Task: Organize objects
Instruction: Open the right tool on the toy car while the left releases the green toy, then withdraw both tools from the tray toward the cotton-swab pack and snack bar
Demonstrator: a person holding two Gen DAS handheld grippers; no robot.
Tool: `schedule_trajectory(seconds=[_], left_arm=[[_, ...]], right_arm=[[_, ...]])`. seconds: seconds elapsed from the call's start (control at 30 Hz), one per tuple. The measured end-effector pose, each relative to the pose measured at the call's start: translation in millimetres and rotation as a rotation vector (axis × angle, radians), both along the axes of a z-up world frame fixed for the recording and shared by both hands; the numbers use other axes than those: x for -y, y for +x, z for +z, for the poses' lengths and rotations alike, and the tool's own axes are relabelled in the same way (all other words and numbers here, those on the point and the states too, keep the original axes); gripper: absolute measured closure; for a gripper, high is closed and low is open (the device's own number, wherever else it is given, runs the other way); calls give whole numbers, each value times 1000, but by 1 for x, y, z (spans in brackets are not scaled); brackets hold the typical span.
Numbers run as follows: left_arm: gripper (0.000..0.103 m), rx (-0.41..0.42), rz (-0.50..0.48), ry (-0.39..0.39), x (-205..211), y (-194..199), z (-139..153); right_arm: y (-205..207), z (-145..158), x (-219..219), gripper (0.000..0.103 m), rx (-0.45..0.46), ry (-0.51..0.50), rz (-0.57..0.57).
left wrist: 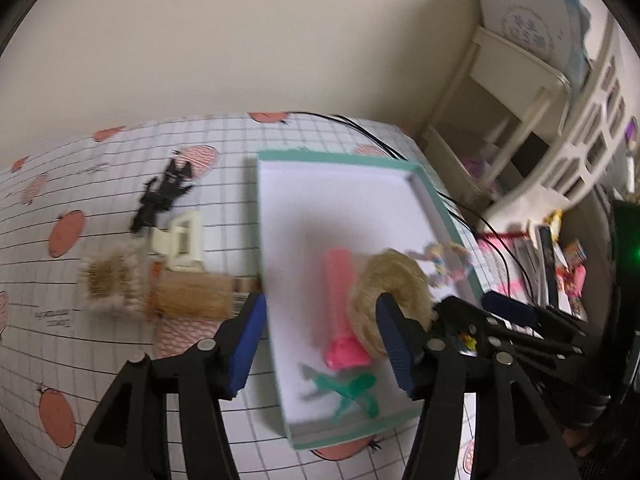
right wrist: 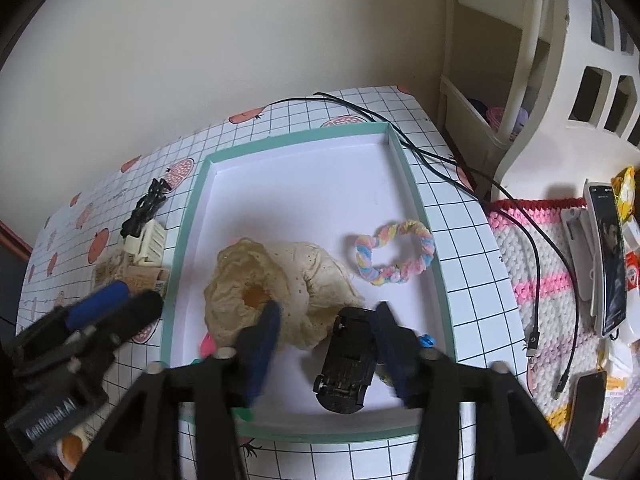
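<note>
In the left wrist view motion blur smears the bristled wooden hairbrush (left wrist: 168, 288) at centre left, while in the right wrist view the cream lace scrunchie (right wrist: 272, 292) hides most of the pink plastic comb (right wrist: 207, 345), and the lower frame edge crops the black gripper arms.

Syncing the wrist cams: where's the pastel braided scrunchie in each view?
Left wrist: pastel scrunchie right of centre, blurred, against the right wall inside the teal-rimmed tray, just beyond the cream frilly scrunchie.
Right wrist: scrunchie right of centre on the tray floor, sharp, apart from the cream scrunchie.
Shared landmark: the tray's teal rim.
</note>
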State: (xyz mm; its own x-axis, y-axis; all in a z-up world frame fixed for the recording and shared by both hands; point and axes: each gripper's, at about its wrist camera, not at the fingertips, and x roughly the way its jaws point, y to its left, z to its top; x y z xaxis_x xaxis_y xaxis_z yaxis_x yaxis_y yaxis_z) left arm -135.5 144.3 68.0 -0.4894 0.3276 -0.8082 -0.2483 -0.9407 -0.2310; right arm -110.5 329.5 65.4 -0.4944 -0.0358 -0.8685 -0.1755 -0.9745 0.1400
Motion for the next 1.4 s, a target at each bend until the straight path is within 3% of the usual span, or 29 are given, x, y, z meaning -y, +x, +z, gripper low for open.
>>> schedule_trajectory(seconds=[0.1,0.23,0.57,0.67,0.97,1.03,1.4], left_arm=[[43,-10,39,-29,7,-3,0],[31,-9,81,-53,13,-3,-2],[26,-13,140,-115,21,-4,-4],[15,-8,163,-117,24,-6,-4],[13,1,205,-135,31,-7,-6],[5,1,214,-140,33,-7,-6],[5,-12,236,-154,39,-2,3]], right_arm=[[0,1,3,40,0,4,16],[2,3,3,31,-9,7,21],[1,6,4,17,-18,9,39],[1,5,5,14,-14,8,43],[4,10,10,4,-27,33,65],[4,11,11,2,-27,48,71],[6,21,19,0,-53,81,87]])
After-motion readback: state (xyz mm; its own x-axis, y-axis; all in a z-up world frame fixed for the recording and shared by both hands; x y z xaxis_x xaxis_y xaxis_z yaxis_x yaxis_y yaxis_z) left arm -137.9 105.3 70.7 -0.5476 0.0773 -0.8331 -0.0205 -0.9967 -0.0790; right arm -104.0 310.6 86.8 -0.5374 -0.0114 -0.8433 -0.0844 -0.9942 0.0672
